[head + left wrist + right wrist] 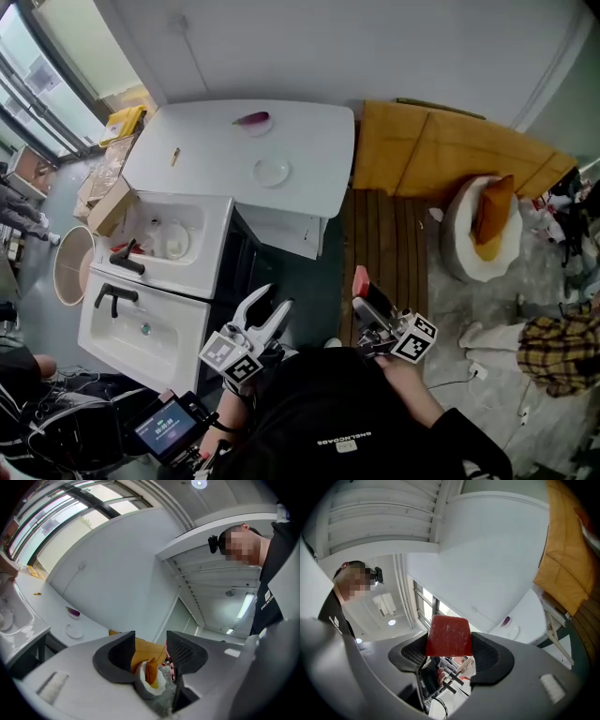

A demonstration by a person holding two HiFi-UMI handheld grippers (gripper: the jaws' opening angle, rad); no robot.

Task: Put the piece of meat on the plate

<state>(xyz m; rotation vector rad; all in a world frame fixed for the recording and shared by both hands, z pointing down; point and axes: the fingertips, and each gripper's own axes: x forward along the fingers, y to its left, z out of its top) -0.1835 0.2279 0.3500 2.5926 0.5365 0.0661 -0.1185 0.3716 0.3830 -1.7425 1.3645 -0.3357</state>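
While the person stands back from the white worktop (309, 141), head view: left hand-held gripper (269, 306) has its jaws apart and empty. The right hand-held gripper (364, 289) is clamped on the red piece of meat (360, 278), well apart from the plate (272, 172) on the worktop. An eggplant (251, 118) lies farther back.

Left gripper view: jaws wide, nothing between them; plate (73, 631) far off.

Right gripper view: piece of meat (449, 635) pinched between both pads, projecting past them; plate (512, 632) beyond.
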